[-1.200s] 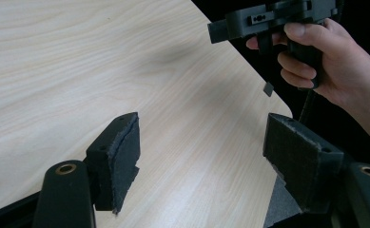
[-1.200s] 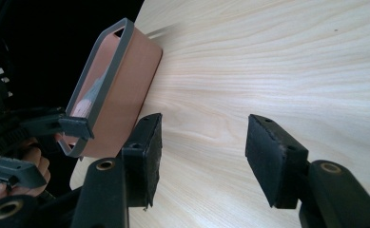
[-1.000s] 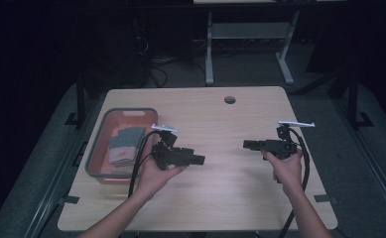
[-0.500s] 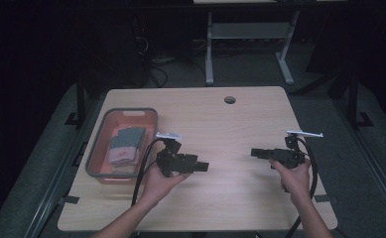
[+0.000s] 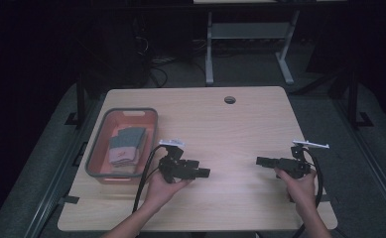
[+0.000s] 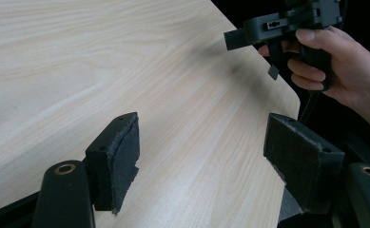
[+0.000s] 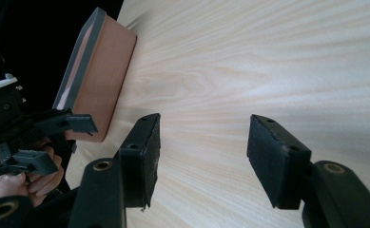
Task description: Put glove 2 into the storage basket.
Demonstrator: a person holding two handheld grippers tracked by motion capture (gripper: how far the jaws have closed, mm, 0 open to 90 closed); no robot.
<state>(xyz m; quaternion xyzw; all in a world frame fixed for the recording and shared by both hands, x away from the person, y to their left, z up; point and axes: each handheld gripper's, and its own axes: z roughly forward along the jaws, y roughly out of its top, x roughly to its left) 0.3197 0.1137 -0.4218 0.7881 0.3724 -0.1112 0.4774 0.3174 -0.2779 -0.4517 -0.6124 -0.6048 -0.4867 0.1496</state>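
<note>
You hold the left gripper (image 5: pixel 204 173) and right gripper (image 5: pixel 261 160) facing each other low in frame, jaws apart and empty. At left, folded cloths (image 5: pixel 125 145) wait in the grey-rimmed red plastic bin (image 5: pixel 95 156), likely your next reach.

A pale wooden table (image 5: pixel 240 119) stands on grey floor (image 5: pixel 250 74) in a dark room.

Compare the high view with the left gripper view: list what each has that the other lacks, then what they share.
High view alone: the red bin with folded cloths at the table's left, the round hole in the tabletop, the left hand, and the floor and desk frame beyond.

Left gripper view alone: the left gripper up close, its padded jaws standing apart with nothing between.

Shared: the wooden table and the right gripper in the right hand.
</note>
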